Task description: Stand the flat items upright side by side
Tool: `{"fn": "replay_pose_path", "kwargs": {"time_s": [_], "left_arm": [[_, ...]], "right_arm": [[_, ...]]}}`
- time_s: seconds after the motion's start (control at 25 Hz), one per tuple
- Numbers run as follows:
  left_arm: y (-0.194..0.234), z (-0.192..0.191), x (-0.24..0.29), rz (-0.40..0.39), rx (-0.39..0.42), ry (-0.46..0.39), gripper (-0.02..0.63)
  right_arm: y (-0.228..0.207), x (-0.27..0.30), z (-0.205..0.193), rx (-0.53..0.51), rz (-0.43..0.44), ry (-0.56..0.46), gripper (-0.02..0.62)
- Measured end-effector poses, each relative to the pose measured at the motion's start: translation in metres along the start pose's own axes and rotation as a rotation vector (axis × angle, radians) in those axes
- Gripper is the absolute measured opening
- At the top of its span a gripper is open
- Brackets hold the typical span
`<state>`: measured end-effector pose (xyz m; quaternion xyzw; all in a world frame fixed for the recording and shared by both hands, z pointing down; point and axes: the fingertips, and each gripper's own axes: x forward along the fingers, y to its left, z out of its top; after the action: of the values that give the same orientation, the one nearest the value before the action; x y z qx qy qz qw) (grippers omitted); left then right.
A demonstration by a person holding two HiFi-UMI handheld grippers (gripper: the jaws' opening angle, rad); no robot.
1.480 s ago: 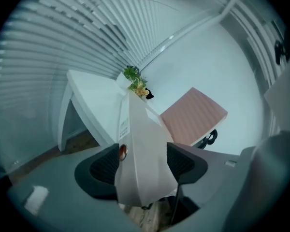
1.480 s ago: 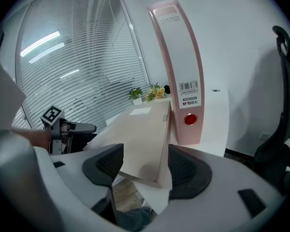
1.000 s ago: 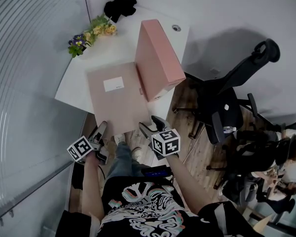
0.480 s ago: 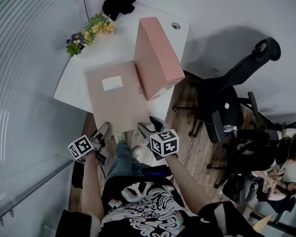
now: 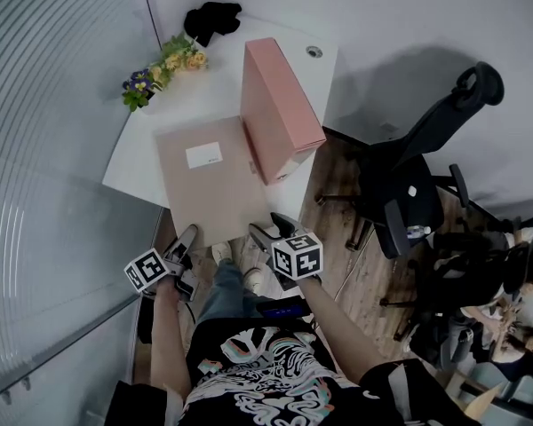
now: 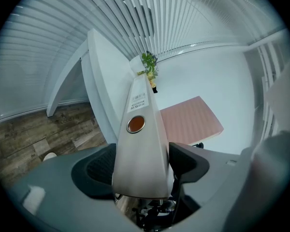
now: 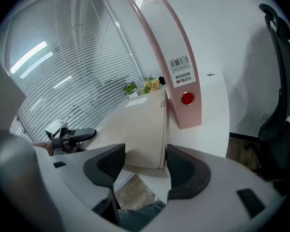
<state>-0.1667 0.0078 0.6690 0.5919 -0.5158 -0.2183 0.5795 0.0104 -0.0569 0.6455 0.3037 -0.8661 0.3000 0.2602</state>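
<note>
A flat pink binder (image 5: 209,180) lies on the white table (image 5: 182,91), its near end hanging over the front edge. A second pink binder (image 5: 280,105) stands upright to its right. My left gripper (image 5: 186,257) is at the flat binder's near left corner. In the left gripper view the flat binder's spine (image 6: 137,144) fills the gap of the left gripper (image 6: 141,166). Its jaws have just been closing, and both pads meet the spine. The right gripper (image 7: 145,166) stands open, with the flat binder's (image 7: 140,129) near right corner between its fingertips.
A bunch of flowers (image 5: 164,65) and a black object (image 5: 213,16) sit at the table's far left. A black office chair (image 5: 426,167) stands on the wooden floor to the right. Window blinds run along the left side.
</note>
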Motion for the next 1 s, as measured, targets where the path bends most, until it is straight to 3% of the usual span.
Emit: {"fn": "replay_pose_path", "kwargs": {"time_s": [0.28, 1.0], "left_arm": [[-0.012, 0.007, -0.016, 0.006, 0.017, -0.025, 0.319], [-0.054, 0.023, -0.036, -0.066, 0.091, -0.064, 0.291]], "right_arm": [[0.008, 0.001, 0.002, 0.025, 0.034, 0.008, 0.268], [0.016, 0.001, 0.014, 0.000, 0.026, -0.004, 0.240]]}}
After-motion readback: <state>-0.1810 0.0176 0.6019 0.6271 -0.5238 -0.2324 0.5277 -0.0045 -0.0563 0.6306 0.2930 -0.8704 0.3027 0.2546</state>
